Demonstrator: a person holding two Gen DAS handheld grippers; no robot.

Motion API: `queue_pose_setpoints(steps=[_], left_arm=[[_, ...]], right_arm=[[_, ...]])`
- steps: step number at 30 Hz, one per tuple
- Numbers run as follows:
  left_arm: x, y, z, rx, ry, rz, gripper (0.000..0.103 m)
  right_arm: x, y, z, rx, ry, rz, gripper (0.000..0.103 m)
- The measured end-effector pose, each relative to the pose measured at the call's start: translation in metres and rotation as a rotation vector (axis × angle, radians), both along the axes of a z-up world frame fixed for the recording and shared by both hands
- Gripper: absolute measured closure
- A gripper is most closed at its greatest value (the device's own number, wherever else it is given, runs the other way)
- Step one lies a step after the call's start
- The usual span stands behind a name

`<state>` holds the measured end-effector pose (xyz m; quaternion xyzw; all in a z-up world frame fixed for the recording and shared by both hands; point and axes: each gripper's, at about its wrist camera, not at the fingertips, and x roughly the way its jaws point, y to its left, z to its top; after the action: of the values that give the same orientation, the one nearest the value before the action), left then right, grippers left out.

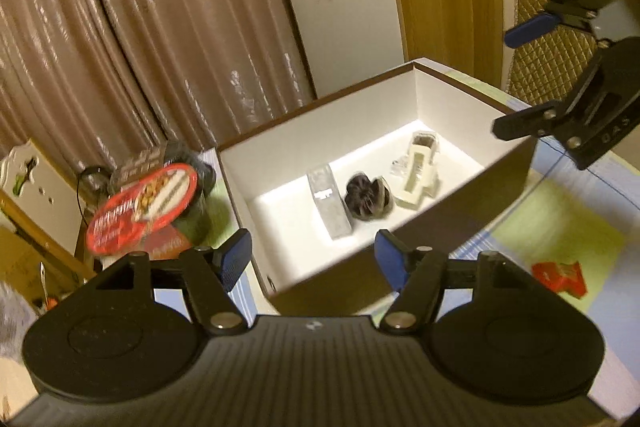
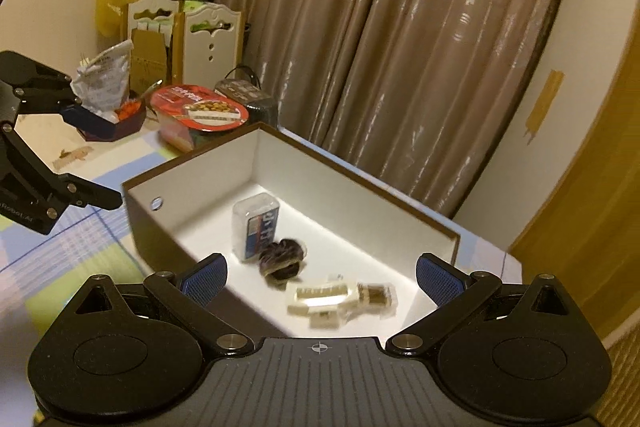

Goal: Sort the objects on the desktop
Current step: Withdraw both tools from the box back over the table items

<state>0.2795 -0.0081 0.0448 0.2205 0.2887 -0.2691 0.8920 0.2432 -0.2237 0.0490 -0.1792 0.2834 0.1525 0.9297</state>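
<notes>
A brown box [image 1: 448, 223] [image 2: 360, 173] with a white inside stands open on the checked tablecloth. In it lie a clear plastic case [image 1: 328, 203] [image 2: 258, 227], a dark ruffled round object [image 1: 366, 197] [image 2: 282, 259] and a cream wrapped item [image 1: 420, 171] [image 2: 340, 301]. My left gripper [image 1: 312, 263] [image 2: 96, 159] hovers open over the box's near left wall, holding nothing. My right gripper [image 2: 322, 283] [image 1: 516, 79] hangs open above the box's right end, also with nothing in it.
A red-lidded food bowl [image 1: 144, 205] [image 2: 200, 111] sits beside the box's far left corner. A small red packet [image 1: 560, 277] lies on the tablecloth to the right. A dark tray of snacks [image 2: 116, 119], a comb [image 2: 72, 157] and curtains lie beyond.
</notes>
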Motion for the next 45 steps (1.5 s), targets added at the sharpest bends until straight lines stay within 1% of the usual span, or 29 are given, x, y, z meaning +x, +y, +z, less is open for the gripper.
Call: queue_pose_setpoints(steps=[6, 11, 14, 17, 19, 24, 26, 30, 34, 45], left_arm=[[-0.032, 0.018, -0.004, -0.028, 0.047, 0.042, 0.038], [-0.054, 0.028, -0.014, -0.032, 0.087, 0.068, 0.038], [-0.068, 0.035, -0.021, -0.054, 0.121, 0.094, 0.038], [-0.081, 0.040, -0.027, -0.055, 0.141, 0.101, 0.037], [-0.088, 0.044, -0.032, -0.051, 0.152, 0.100, 0.036], [-0.099, 0.049, -0.037, -0.053, 0.171, 0.103, 0.035], [-0.103, 0.048, -0.038, -0.055, 0.174, 0.094, 0.035], [-0.110, 0.043, -0.039, -0.057, 0.172, 0.072, 0.032], [-0.116, 0.042, -0.041, -0.057, 0.177, 0.053, 0.031], [-0.123, 0.045, -0.043, -0.070, 0.187, 0.030, 0.030]], right_arm=[[-0.043, -0.002, -0.012, 0.037, 0.050, -0.041, 0.000], [-0.072, -0.004, -0.023, 0.058, 0.092, -0.077, 0.000], [-0.087, -0.009, -0.026, 0.077, 0.111, -0.104, 0.000], [-0.099, -0.014, -0.028, 0.065, 0.124, -0.118, 0.000], [-0.105, -0.017, -0.029, 0.051, 0.130, -0.126, 0.000], [-0.119, -0.022, -0.033, 0.032, 0.148, -0.150, 0.000], [-0.124, -0.022, -0.035, 0.028, 0.159, -0.149, 0.000], [-0.132, -0.020, -0.039, 0.015, 0.174, -0.141, 0.000], [-0.138, -0.016, -0.042, 0.014, 0.190, -0.139, 0.000], [-0.149, -0.011, -0.046, 0.007, 0.217, -0.158, 0.000]])
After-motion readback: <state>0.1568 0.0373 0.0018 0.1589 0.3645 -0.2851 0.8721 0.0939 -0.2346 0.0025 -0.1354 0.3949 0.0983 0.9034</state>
